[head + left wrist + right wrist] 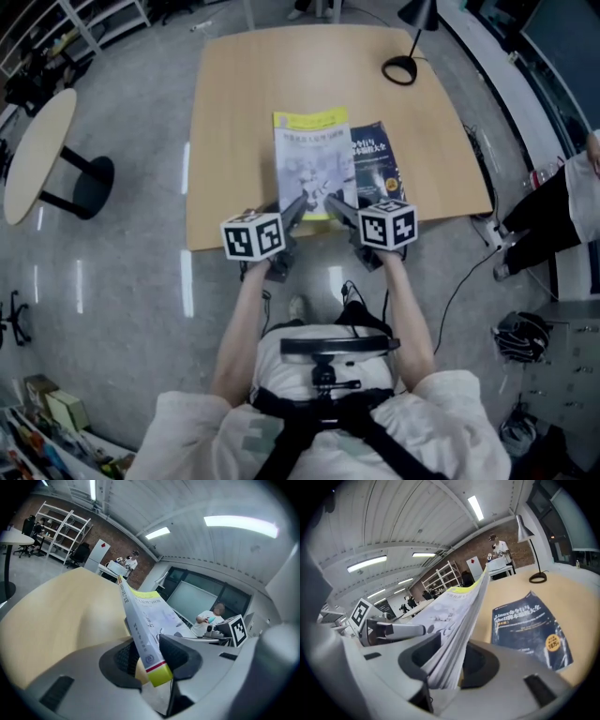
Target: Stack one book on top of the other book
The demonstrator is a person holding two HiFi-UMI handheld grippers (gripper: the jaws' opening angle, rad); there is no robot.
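A white book with a yellow top band [314, 161] is held up off the wooden table [234, 112] by its near edge, one gripper at each near corner. My left gripper [298, 212] is shut on the spine corner of that white book [143, 630]. My right gripper [333, 210] is shut on the page-edge corner of the same book [457, 639]. A dark blue book [378, 164] lies flat on the table just right of it, and the right gripper view shows its cover [532, 625] below the raised book.
A black desk lamp [405, 58] stands at the table's far right corner. A round side table [37, 155] is off to the left. A person in dark trousers [548, 220] stands at the right, near a cable on the floor.
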